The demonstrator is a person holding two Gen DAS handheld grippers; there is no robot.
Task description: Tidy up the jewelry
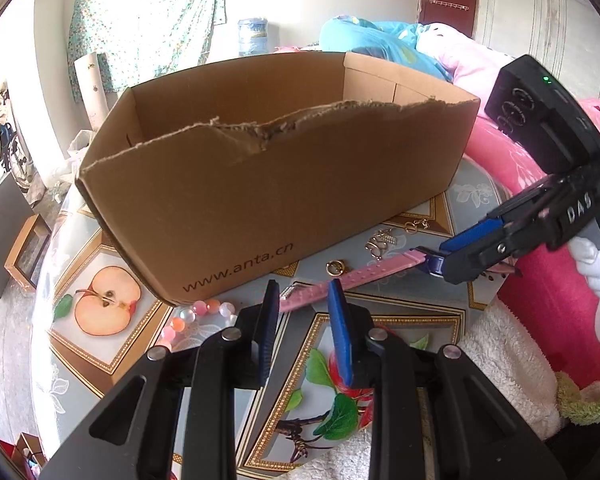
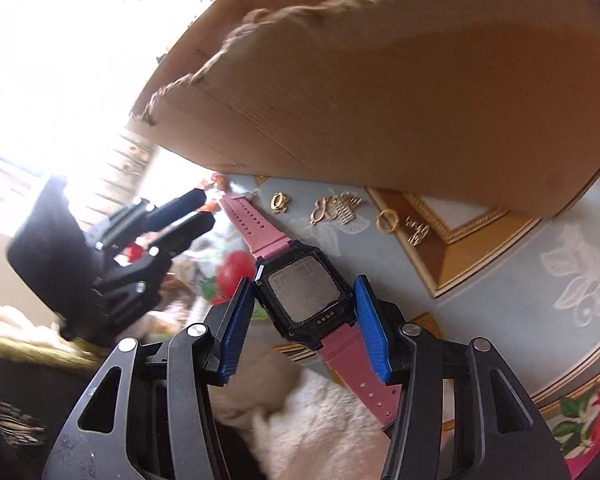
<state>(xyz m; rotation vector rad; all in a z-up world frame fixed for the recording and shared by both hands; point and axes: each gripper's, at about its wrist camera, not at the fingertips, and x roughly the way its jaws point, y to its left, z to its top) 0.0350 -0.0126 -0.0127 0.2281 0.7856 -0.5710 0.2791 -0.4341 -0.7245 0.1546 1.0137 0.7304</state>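
Note:
A watch (image 2: 304, 292) with a black square case and pink strap (image 1: 376, 270) is held off the table, my right gripper (image 2: 300, 300) shut on its case. In the left wrist view the right gripper (image 1: 436, 260) reaches in from the right, held by a white-gloved hand (image 1: 596, 272). My left gripper (image 1: 304, 300) stands narrowly open; the strap's free end passes just beyond its fingertips, not pinched. Gold pieces lie by the cardboard box (image 1: 260, 184): a ring (image 1: 335, 268), a brooch (image 1: 382, 240), a small chain (image 1: 416, 225). A pink bead bracelet (image 1: 204, 312) lies at the box's front corner.
The box is open-topped with a torn front rim and fills the back of the round table (image 1: 100, 240), which has a fruit-print cloth. A white fluffy towel (image 1: 500, 352) and pink bedding (image 1: 540, 300) border the table on the right.

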